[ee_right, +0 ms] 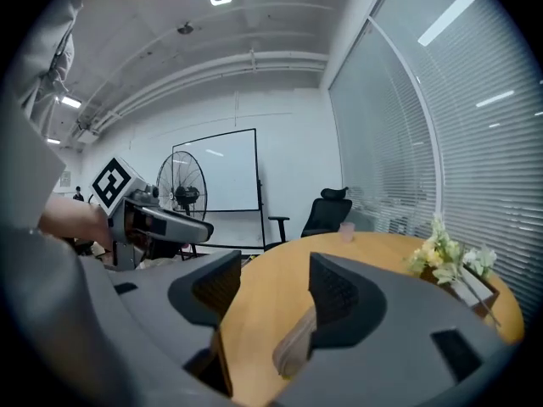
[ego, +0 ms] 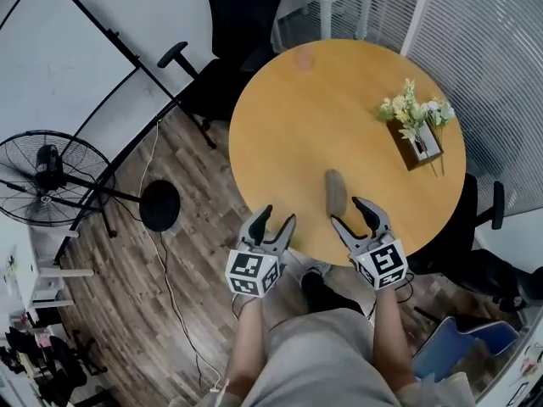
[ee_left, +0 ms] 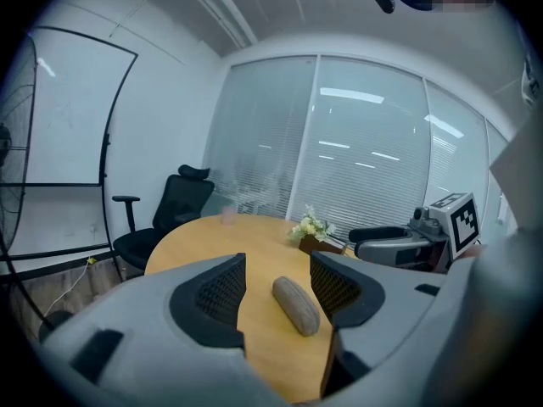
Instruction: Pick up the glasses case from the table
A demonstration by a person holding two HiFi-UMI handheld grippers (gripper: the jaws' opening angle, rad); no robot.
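Close to the near edge of the table (ego: pixel 280 125), the glasses case (ego: pixel 336 191) lies untouched. The left gripper (ego: pixel 278 216) and right gripper (ego: pixel 346 211) hover just short of it, jaws apart and empty. A glancing jaw could roll the rounded case off the rim.

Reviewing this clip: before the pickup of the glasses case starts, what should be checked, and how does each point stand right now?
1. Glasses case lies flat on the table, nothing on it: ok.
2. Left gripper open and empty: ok.
3. Right gripper open and empty: ok.
4. Case between a gripper's jaws: not ok; it lies ahead of both grippers, untouched.
5. Flower box and cup well away from the case: ok.
6. Case firm enough to pinch without slipping: cannot tell.
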